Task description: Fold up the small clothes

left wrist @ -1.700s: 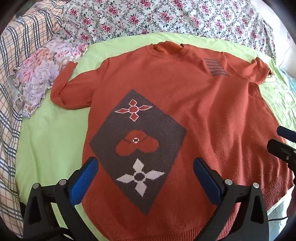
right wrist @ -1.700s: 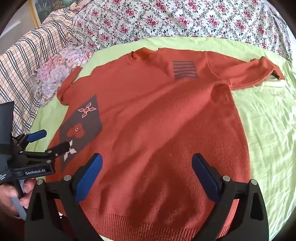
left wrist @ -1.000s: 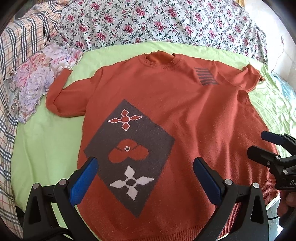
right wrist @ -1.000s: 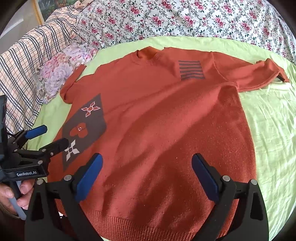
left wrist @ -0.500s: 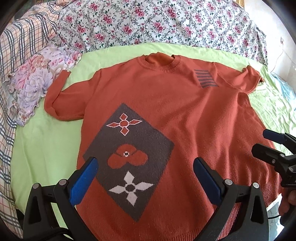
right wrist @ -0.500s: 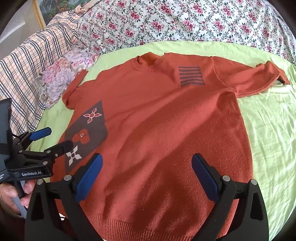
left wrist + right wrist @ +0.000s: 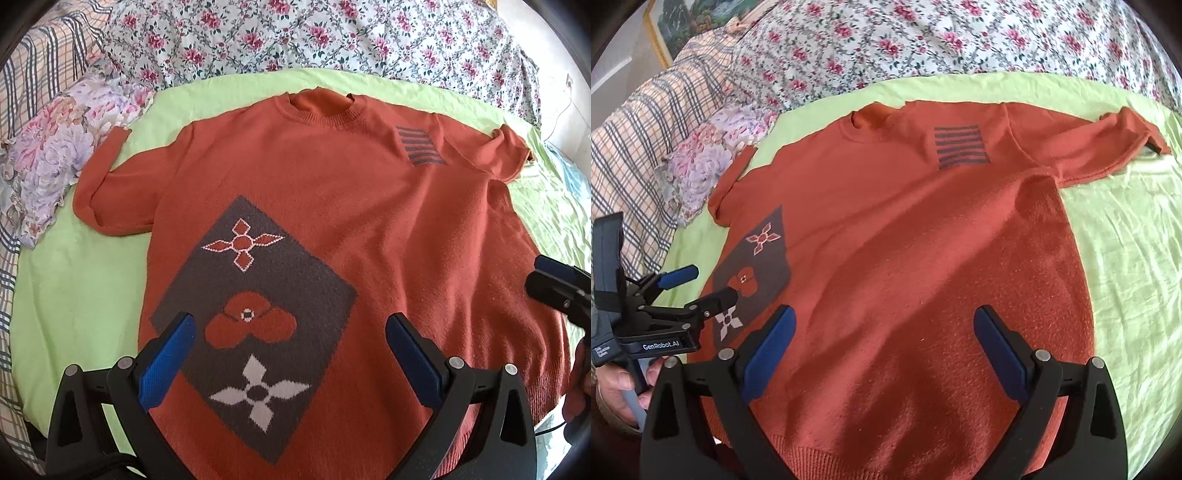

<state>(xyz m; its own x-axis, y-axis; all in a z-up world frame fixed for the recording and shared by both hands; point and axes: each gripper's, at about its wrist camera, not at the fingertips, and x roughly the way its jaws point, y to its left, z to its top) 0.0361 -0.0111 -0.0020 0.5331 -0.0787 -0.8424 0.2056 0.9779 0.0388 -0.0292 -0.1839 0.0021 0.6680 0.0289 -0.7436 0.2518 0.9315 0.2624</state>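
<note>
An orange knit sweater (image 7: 332, 192) lies spread flat, front up, on a light green sheet (image 7: 74, 295). It has a grey diamond patch (image 7: 258, 295) with flower motifs and a grey striped patch (image 7: 419, 146) near one shoulder. Both sleeves are bent inward. My left gripper (image 7: 288, 332) is open and empty above the hem over the diamond patch. My right gripper (image 7: 882, 325) is open and empty above the lower body of the sweater (image 7: 923, 240). Each gripper shows in the other's view: the right one (image 7: 550, 284), the left one (image 7: 698, 284).
A pink-lilac floral cloth (image 7: 51, 155) lies beside the sweater's left sleeve. A rose-print cover (image 7: 314, 40) lies beyond the collar and a plaid blanket (image 7: 639, 122) at the far left. Bare green sheet (image 7: 1126, 258) lies to the sweater's right.
Both grippers have stayed open and shifted slightly over the lower sweater. The sweater has not moved.
</note>
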